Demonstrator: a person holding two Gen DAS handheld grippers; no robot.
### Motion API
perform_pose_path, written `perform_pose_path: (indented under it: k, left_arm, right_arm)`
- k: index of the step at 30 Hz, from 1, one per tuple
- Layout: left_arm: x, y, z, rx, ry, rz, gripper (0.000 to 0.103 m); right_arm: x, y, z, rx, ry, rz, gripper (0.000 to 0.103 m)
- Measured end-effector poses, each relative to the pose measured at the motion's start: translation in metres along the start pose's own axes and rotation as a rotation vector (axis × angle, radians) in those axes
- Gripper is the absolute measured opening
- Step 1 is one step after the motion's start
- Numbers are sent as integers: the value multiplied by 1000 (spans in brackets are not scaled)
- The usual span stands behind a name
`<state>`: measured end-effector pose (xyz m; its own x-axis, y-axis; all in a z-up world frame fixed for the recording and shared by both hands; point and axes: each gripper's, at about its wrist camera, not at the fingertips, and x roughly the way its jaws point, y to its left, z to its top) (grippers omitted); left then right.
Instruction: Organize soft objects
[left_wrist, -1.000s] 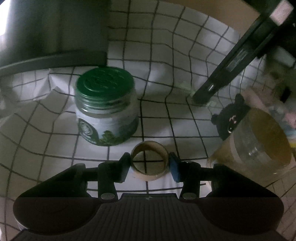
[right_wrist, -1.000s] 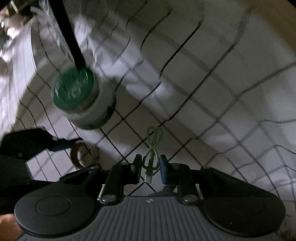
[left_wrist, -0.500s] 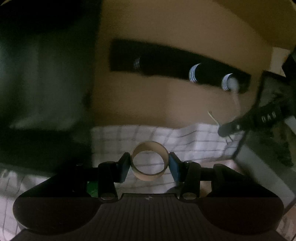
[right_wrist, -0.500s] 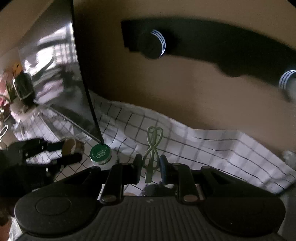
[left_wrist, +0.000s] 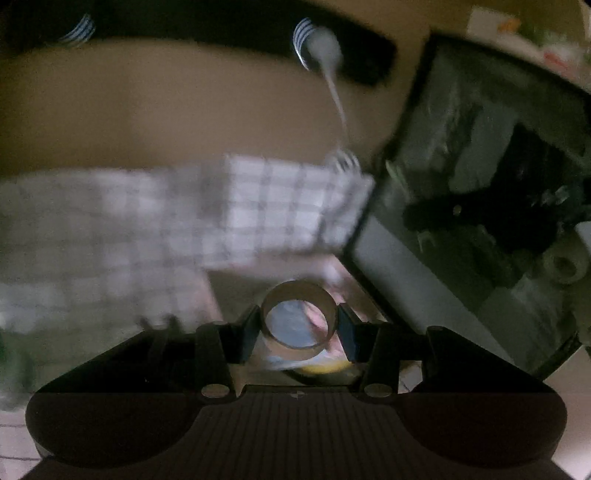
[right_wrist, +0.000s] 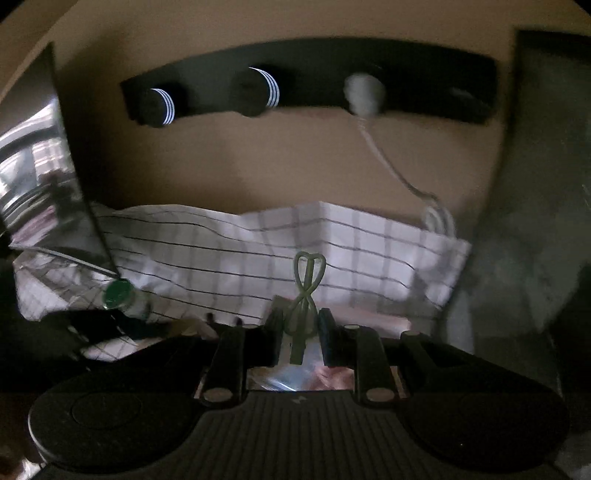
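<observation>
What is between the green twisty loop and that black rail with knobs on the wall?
In the right wrist view, the checked cloth and then bare tan wall lie between the green loop and the black rail.

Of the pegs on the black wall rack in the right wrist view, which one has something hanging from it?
The third peg from the left on the black rack: it is covered in something pale, with a white cord trailing down. The two left pegs are bare, showing white stripes.

A dim domestic room, likely a home corner. A wrinkled white cloth with a thin black grid covers the surface against a plain beige wall. A black wall-mounted rack with round pegs and a green-lidded glass jar suggest household use.
</observation>
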<state>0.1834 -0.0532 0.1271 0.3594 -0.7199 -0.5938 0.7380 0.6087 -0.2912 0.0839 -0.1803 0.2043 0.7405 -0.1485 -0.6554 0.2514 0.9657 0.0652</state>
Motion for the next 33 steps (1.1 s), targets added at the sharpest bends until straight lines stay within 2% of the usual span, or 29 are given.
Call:
perform_pose_path:
  k: [4, 5, 7, 9, 10, 11, 14, 17, 20, 24, 27, 31, 33]
  left_arm:
    - [48, -18, -9, -24, 45, -48, 50]
    - [61, -22, -11, -33, 54, -40, 50]
    - [85, -29, -17, 4, 98, 30, 51]
    - [99, -36, -23, 92, 121, 109, 56]
    - [102, -37, -25, 118, 111, 122, 64]
    - [104, -36, -25, 117, 108, 122, 65]
    - [94, -28, -21, 71, 77, 113, 59]
    - [69, -28, -20, 92, 8, 101, 59]
    - [50, -30, -20, 121, -22, 95, 59]
    - [33, -24, -25, 111, -41, 119, 59]
    - [23, -14, -29, 86, -63, 140, 59]
    - [10, -6, -30, 70, -87, 150, 59]
    - [5, -5, -29, 72, -99, 146, 59]
  right_arm:
    - [5, -19, -19, 27, 18, -41, 20]
    - [6, -20, -23, 30, 20, -54, 20]
    - [10, -24, -28, 39, 23, -65, 20]
    - [14, -29, -32, 54, 27, -57, 20]
    - [16, -30, -33, 59, 27, -52, 20]
    - [19, -31, -34, 60, 27, -52, 20]
    - [24, -31, -34, 59, 8, -70, 20]
    - [31, -33, -35, 94, -12, -72, 20]
    - [48, -33, -36, 139, 7, -50, 20]
    - [73, -24, -40, 125, 29, -54, 20]
    - [98, -22, -45, 128, 81, -60, 20]
    - [137, -26, -60, 144, 196, -88, 20]
    - [143, -28, -67, 141, 205, -120, 20]
